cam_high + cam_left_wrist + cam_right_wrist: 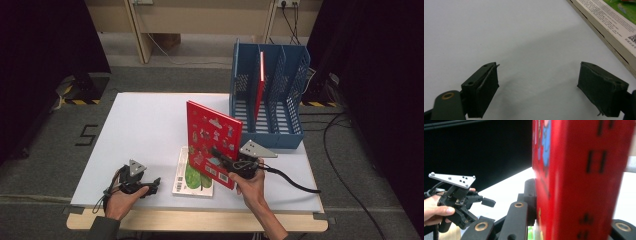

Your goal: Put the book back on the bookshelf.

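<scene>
So we're holding the red picture book (212, 135) up on edge over the near middle of the white table (145, 125), with the right gripper (223, 161) clamping it down at its near bottom corner; in the right gripper view the jaws are squeezing the red cover (584, 177) from both sides, so that's a solid grip. The book is standing tilted, its cartoon-covered face turned toward us and left. Right under it, a second book with a green cover (192, 179) is lying flat on the table, near the front edge. Our left gripper (150, 186) is resting low at the near left, its jaws spread wide with nothing between them, just bare tabletop, and the flat book's edge (614, 32) is sitting off to its right. Over at the far right, a blue file rack (270, 95) is standing with another red book (260, 85) upright in one of its slots.
</scene>
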`<action>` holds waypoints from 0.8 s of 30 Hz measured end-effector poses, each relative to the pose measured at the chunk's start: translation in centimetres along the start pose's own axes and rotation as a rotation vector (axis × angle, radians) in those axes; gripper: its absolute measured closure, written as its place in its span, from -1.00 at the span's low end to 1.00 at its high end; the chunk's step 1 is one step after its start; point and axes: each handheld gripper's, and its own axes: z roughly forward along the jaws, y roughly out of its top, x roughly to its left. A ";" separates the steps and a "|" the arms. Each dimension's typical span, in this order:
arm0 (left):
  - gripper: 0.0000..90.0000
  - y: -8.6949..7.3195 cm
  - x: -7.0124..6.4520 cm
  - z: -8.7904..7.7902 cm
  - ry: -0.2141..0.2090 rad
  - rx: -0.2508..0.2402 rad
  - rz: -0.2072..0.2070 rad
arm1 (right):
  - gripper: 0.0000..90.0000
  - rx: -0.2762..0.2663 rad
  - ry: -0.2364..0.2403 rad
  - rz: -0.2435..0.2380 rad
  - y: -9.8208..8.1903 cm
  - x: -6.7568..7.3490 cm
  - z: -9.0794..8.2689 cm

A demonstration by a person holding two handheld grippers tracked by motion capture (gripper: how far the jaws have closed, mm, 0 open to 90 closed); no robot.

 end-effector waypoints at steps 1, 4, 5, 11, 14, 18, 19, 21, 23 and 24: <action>-0.65 0.0 0.0 0.0 0.000 0.000 0.001 | 0.77 0.000 0.002 0.000 0.1 0.0 -0.1; -0.65 0.0 0.0 0.0 0.000 0.000 0.001 | 0.77 -0.004 0.006 0.002 0.2 0.0 -0.2; -0.65 0.0 0.0 0.0 0.000 0.001 0.001 | 0.77 -0.005 0.002 0.001 0.2 -0.1 -0.2; -0.65 0.0 0.0 0.0 -0.001 0.000 -0.001 | 0.77 -0.025 -0.001 0.009 0.7 -0.1 -0.6; -0.65 0.0 0.0 0.0 -0.001 -0.001 0.000 | 0.77 -0.039 -0.004 0.007 1.1 -0.1 -1.2; -0.65 0.0 0.2 -0.1 0.003 -0.003 -0.005 | 0.77 -0.063 -0.013 0.009 1.8 -0.2 -2.2; -0.65 0.0 0.3 -0.1 0.004 -0.004 -0.008 | 0.77 -0.065 -0.015 0.010 2.1 -0.2 -2.5; -0.65 0.0 0.4 -0.1 0.008 -0.004 -0.014 | 0.77 -0.080 -0.022 0.007 2.4 -0.3 -3.2; -0.65 -0.1 0.7 -0.1 0.015 -0.007 -0.013 | 0.77 -0.093 -0.028 0.001 2.9 -0.3 -4.1; -0.65 -0.1 0.8 -0.1 0.020 -0.007 -0.013 | 0.77 -0.101 -0.035 -0.001 3.1 -0.3 -4.5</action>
